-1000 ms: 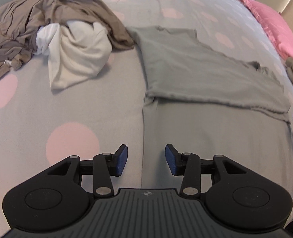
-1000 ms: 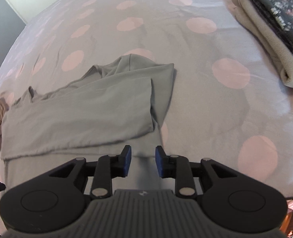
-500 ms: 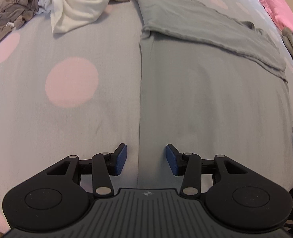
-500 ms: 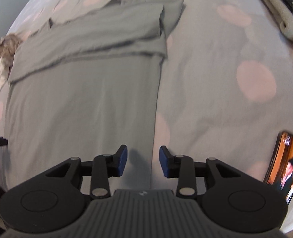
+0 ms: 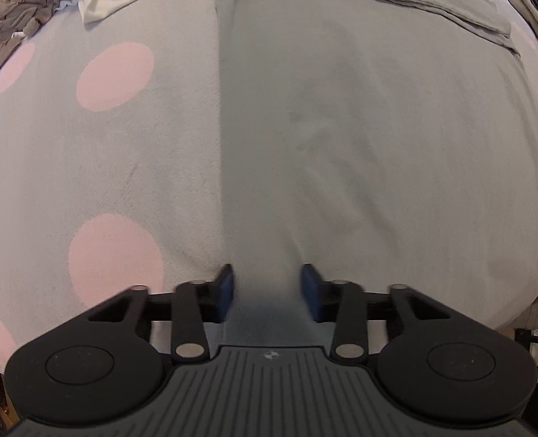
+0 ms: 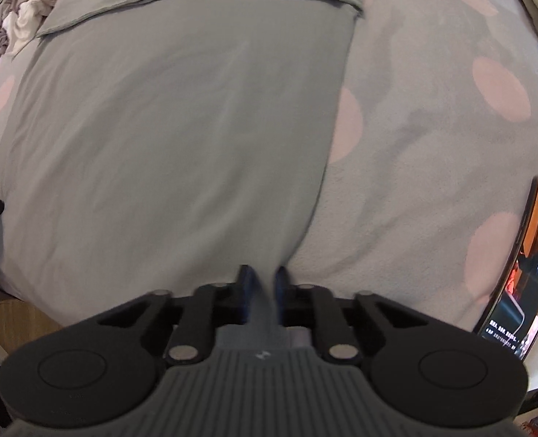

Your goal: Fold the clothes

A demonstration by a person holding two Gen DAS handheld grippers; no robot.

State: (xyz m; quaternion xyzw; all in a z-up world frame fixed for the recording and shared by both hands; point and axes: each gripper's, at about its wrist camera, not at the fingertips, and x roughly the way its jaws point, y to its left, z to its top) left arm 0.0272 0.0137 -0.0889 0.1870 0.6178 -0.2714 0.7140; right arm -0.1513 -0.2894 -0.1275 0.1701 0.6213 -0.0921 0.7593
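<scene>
Right wrist: right hand-held gripper [image 6: 261, 284] pinching grey garment [image 6: 167, 116] hem, left hand-held gripper [image 5: 267, 291] spread over it.

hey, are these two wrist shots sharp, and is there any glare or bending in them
Left wrist: soft motion blur on the shirt, strong fisheye bulge, even light, no glare. Right wrist: the same bulge, blur near the jaws, and the lit phone is the one bright spot.

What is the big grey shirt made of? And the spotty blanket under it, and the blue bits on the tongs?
The grey shirt looks like thin, soft knit cloth, probably cotton: matte, lying limp with faint creases. The spotty blanket looks like fuzzy fleece, with a slightly nubbly surface. The blue pads on the left tongs seem to be rubber or soft plastic: smooth and dull.
</scene>
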